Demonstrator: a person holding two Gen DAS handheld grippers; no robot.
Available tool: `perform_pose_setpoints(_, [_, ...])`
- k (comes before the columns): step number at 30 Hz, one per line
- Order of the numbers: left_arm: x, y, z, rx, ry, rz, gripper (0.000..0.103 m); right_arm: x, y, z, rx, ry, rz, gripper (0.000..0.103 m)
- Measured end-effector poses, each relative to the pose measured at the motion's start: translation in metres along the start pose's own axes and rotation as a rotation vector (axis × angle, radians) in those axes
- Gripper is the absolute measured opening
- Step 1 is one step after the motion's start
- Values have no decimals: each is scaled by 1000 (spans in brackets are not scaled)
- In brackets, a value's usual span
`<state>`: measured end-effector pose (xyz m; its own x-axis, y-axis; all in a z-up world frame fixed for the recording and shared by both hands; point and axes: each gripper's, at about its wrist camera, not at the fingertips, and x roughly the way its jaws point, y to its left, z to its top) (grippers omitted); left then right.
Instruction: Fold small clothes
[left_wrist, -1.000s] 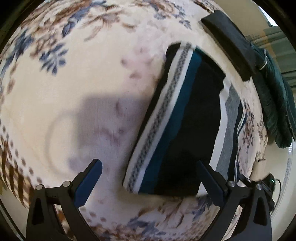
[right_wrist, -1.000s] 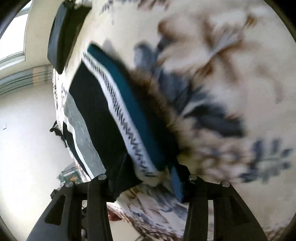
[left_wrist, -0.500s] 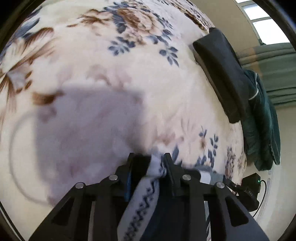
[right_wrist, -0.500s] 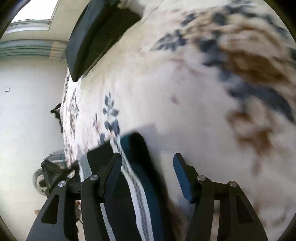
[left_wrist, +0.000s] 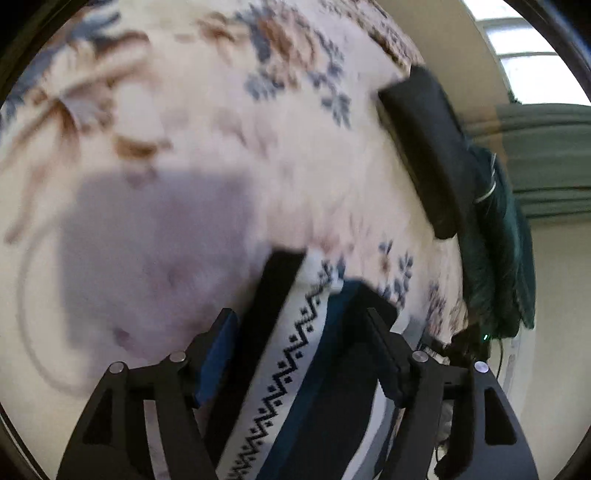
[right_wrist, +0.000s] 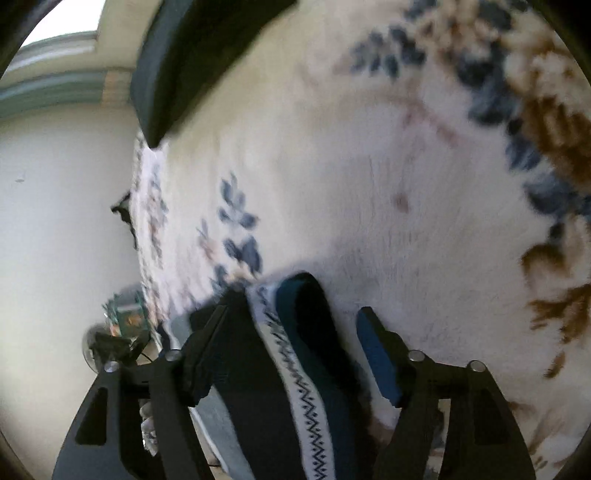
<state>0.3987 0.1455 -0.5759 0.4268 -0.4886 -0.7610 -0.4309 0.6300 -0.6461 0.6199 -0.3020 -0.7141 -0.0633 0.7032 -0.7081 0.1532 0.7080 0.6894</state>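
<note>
A folded small garment (left_wrist: 291, 354), black with a white zigzag band and a teal stripe, lies on the floral blanket (left_wrist: 184, 147). My left gripper (left_wrist: 299, 321) straddles one end of it. Its jaws are opening, the cloth lies between them and the blue pads no longer pinch it. In the right wrist view the same garment (right_wrist: 303, 387) runs between the fingers of my right gripper (right_wrist: 291, 314). Those jaws are opening too: the right pad stands clear of the teal edge, and the left finger lies against the black part.
A long black cushion (left_wrist: 428, 147) lies at the far edge of the blanket (right_wrist: 369, 166), also seen as the black cushion (right_wrist: 184, 55). A dark green garment (left_wrist: 498, 251) hangs beside it. Off the blanket's edge is a device with cables (left_wrist: 476, 339) and some clutter (right_wrist: 125, 317).
The left gripper came down onto the garment, pinched its end half a second ago, and now stands wider around it. The right jaws have spread wider apart, with the garment's edge still between them.
</note>
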Motion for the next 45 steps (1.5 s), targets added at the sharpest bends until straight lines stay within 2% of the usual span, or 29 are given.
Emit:
perform_pose_setpoints(1, [4,-2,-1,9,-11,-4,44,2,1,0,-15,1,5,72])
perform_pose_setpoints(2, [8,-2,0,6,-24,-15,34,3,4,0,-34,-8,-4,71])
perform_pose_setpoints(3, [12,1,3,-17,-38,-25,34,5,7,-2,-48,-20,-16,69])
perform_pose_setpoints(5, [10,5,10,-48,-67,-52,31,4,10,-3,-56,-46,-58,23])
perform_pose_setpoints(7, [9,14,19,-97,-87,-87,30,7,9,-2,-47,-62,-53,19])
perform_pose_setpoints(8, [7,20,25,-130,-96,-110,30,8,8,-2,-53,-57,-64,18])
perform_pose_setpoints(11, [-7,29,42,-177,-177,-109,28,7,6,-4,-57,-53,-75,17])
perform_pose_setpoints(13, [-15,34,51,-202,-189,-117,28,7,5,-5,-51,-57,-70,17])
perform_pose_setpoints(15, [-20,31,54,-177,-163,-116,32,4,4,-5,-40,-59,-57,17])
perform_pose_setpoints(16, [-21,26,52,-151,-142,-100,37,5,6,-4,-39,-59,-53,17])
perform_pose_setpoints(17, [-23,22,48,-121,-117,-86,50,3,6,-4,-34,-60,-43,17])
perform_pose_setpoints(18, [-23,20,44,-101,-104,-83,55,2,6,-4,-34,-60,-36,17])
perform_pose_setpoints(21, [-17,14,26,-65,-70,-87,55,-1,6,-4,-31,-53,-19,17])
perform_pose_setpoints(22, [-16,13,23,-57,-76,-87,51,-1,6,-4,-31,-55,-19,17])
perform_pose_setpoints(23, [-15,9,20,-34,-104,-77,26,-2,6,-5,-34,-62,-25,17])
perform_pose_setpoints(24, [-13,5,21,-19,-110,-80,11,-3,6,-6,-36,-69,-28,17])
perform_pose_setpoints(26, [-7,0,24,-22,-122,-65,10,-5,4,-7,-21,-96,-51,13])
perform_pose_setpoints(28, [-3,4,27,-48,-111,-86,10,-8,2,-7,3,-119,-67,12])
perform_pose_setpoints(29, [-3,8,27,-65,-96,-89,14,-7,1,-7,5,-115,-65,12])
perform_pose_setpoints(30, [-5,11,26,-73,-81,-100,15,-7,0,-7,11,-106,-56,12])
perform_pose_setpoints(31, [-9,14,23,-77,-70,-111,26,-6,-3,-7,27,-84,-34,16])
perform_pose_setpoints(32, [-14,19,19,-82,-45,-132,47,-6,-9,-8,51,-32,0,28])
perform_pose_setpoints(33, [-19,21,13,-79,-25,-158,58,-6,-13,-10,63,2,10,40])
perform_pose_setpoints(34, [-26,25,3,-70,-22,-181,70,-7,-17,-14,63,32,29,61])
perform_pose_setpoints(35, [-31,30,-7,-66,-15,-196,71,-9,-22,-20,53,56,58,67])
perform_pose_setpoints(37, [-30,37,-26,-70,44,-237,71,-6,-33,-34,28,123,62,67])
perform_pose_setpoints(40, [-15,44,-51,-61,119,-249,71,10,-48,-52,28,217,122,67])
perform_pose_setpoints(43, [1,40,-56,-51,135,-255,71,30,-42,-58,18,266,225,76])
perform_pose_setpoints(45, [10,35,-51,-51,136,-268,74,50,-31,-59,16,311,290,76])
